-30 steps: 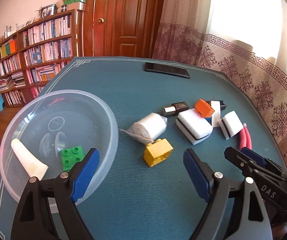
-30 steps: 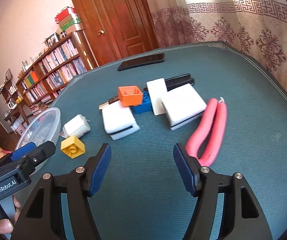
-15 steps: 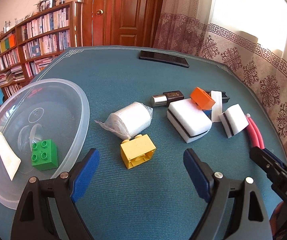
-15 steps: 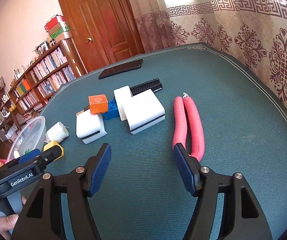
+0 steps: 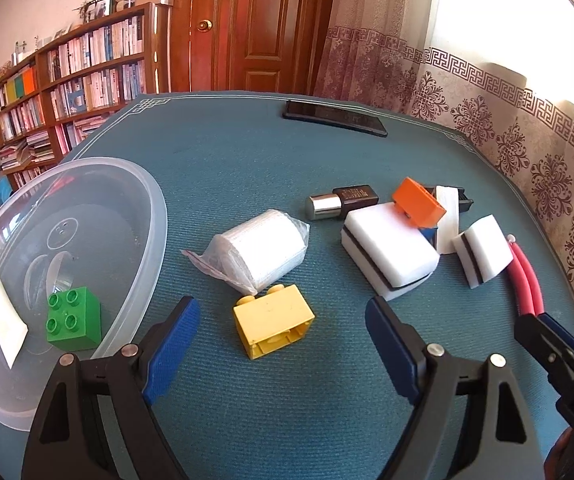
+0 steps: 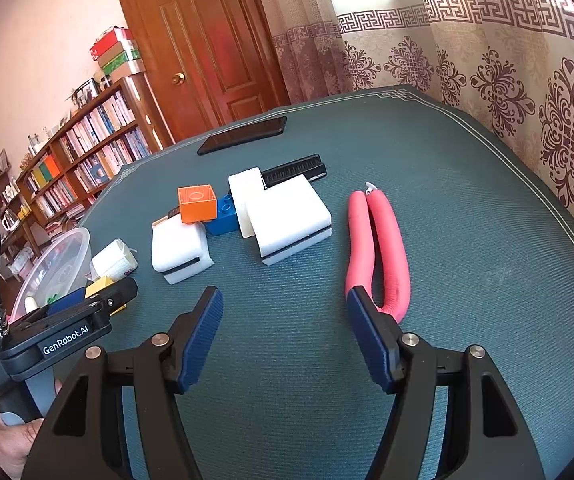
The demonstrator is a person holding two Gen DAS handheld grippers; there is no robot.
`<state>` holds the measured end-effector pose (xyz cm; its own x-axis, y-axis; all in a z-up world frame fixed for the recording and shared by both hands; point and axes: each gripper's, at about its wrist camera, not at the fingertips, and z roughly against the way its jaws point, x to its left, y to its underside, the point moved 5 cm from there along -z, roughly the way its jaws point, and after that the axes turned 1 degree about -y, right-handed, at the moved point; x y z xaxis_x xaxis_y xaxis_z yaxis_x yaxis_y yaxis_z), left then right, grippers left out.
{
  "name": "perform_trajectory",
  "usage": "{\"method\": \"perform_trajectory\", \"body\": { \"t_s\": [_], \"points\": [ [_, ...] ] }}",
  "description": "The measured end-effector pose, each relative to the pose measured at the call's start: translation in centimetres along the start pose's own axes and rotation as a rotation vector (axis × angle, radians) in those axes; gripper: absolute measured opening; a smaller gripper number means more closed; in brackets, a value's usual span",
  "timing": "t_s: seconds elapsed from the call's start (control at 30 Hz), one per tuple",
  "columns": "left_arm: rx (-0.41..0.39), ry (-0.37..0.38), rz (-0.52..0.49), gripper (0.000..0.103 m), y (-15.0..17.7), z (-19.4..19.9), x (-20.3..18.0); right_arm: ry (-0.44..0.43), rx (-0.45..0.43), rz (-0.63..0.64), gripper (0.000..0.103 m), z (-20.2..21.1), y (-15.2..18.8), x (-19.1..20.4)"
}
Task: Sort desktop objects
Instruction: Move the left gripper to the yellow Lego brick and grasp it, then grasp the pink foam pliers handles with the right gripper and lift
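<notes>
A yellow brick [image 5: 274, 326] lies on its side right between the tips of my open left gripper [image 5: 283, 320]. Behind it sits a wrapped white roll [image 5: 261, 255]. The clear plastic bowl [image 5: 155, 216] at left holds a green brick [image 5: 73, 324] and a white tube [image 5: 1, 320]. My right gripper [image 6: 285, 306] is open and empty over bare cloth; its right fingertip overlaps the bend of the pink looped piece [image 6: 379, 248]. White sponges [image 6: 289, 220] [image 6: 181, 250], an orange brick [image 6: 197, 203] and a blue brick [image 6: 223, 216] cluster further back.
A black phone [image 5: 335, 117] lies at the table's far edge. A black comb [image 6: 293, 169] and a small black-and-silver bottle [image 5: 341, 202] sit in the cluster. A hand [image 6: 11, 440] holds the left gripper's handle. A bookshelf, a door and curtains surround the green table [image 6: 467, 240].
My left gripper has swung right, off the bowl's rim, and now brackets the yellow brick. My right gripper has shifted right toward the pink looped piece. Both stay open.
</notes>
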<state>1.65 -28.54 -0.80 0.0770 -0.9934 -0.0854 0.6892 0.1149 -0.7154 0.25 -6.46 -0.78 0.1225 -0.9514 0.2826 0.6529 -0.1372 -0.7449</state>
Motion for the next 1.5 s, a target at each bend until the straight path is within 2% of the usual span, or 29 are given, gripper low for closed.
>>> {"method": "perform_trajectory", "body": {
  "t_s": [0.13,0.37,0.5,1.0,1.13,1.27,1.5],
  "points": [
    [-0.008,0.006,-0.007,0.072,-0.2,-0.1,-0.2,0.001,0.001,0.001,0.068,0.0,0.0,0.0],
    [-0.002,0.031,-0.027,0.063,-0.1,-0.2,-0.8,0.001,0.003,0.002,0.068,-0.1,0.1,0.0],
    [0.03,0.081,-0.007,0.041,0.2,-0.6,-0.9,0.003,0.004,0.003,0.068,-0.1,0.1,0.0],
    [0.036,0.165,-0.032,0.04,1.2,0.1,-3.6,0.0,-0.029,0.043,0.068,0.9,-0.6,0.7],
    [0.03,0.179,-0.039,0.04,1.2,0.3,-3.9,0.028,-0.057,0.027,0.068,1.5,-1.7,-0.4],
    [0.037,0.196,-0.019,0.04,1.2,0.1,-3.6,0.098,-0.077,0.005,0.068,1.7,-2.7,-2.4],
    [0.04,0.208,-0.011,0.04,1.3,0.0,-3.6,0.167,0.004,-0.008,0.068,0.1,-2.8,-4.9]
  ]
}}
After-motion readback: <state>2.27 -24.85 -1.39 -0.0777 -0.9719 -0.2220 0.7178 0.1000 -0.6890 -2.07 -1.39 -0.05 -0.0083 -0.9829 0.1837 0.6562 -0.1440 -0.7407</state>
